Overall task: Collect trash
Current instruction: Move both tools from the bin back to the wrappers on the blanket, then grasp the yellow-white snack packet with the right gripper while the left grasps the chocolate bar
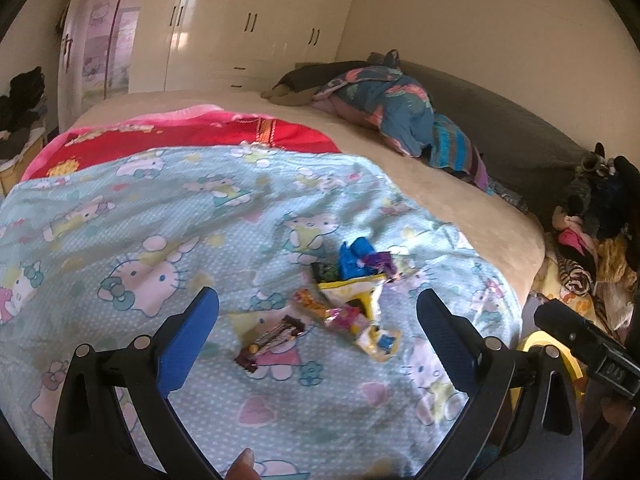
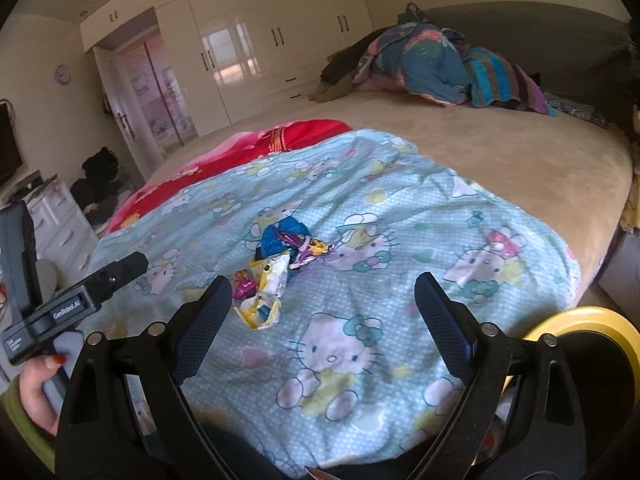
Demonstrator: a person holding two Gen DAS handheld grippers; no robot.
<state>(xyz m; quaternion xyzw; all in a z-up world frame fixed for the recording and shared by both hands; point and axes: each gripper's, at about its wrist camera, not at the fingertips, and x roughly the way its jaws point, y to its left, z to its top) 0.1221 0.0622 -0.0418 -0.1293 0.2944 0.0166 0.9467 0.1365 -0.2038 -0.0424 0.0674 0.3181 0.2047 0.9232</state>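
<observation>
Both pairs of fingers are spread wide and hold nothing. Left gripper [image 1: 318, 312] has blue pads, and the dark foil snack wrapper [image 1: 270, 342] lies on the bed just ahead, between its two fingers, a little left of the middle. Right gripper [image 2: 323, 298] hangs over bare cloth; its left finger [image 2: 204, 324] is just beside the nearest piece, a crumpled yellow and white wrapper [image 2: 260, 310].

All the trash rests on a light blue cotton bedsheet with a cartoon cat print [image 1: 120, 240], in one loose group. From the dark wrapper the group runs away and to the right: an orange and pink crinkled sweet packet [image 1: 320, 306], then a yellow-edged torn plastic bag [image 1: 360, 286], and farthest a blue plastic wrapper with a purple foil piece [image 1: 354, 258]. So the long axis of the group goes diagonally, near-left to far-right in the left wrist view. For the right gripper the same group lies ahead and to the left. I judge the left gripper is nearer and better lined up for the first pick.

A round yellow-rimmed container [image 2: 588, 328] shows at the right of both views, beside the bed; probably it is the bin, but I cannot see inside it.

Around the group the sheet is flat and open, with only soft wrinkles. The bed edge falls away at the right. Farther back lie a red and pink printed blanket [image 1: 192, 138], a beige bed cover [image 1: 440, 184] and a blue flowered bundle of bedding [image 1: 392, 104]; behind stand glossy cream wardrobe doors [image 1: 248, 20].
</observation>
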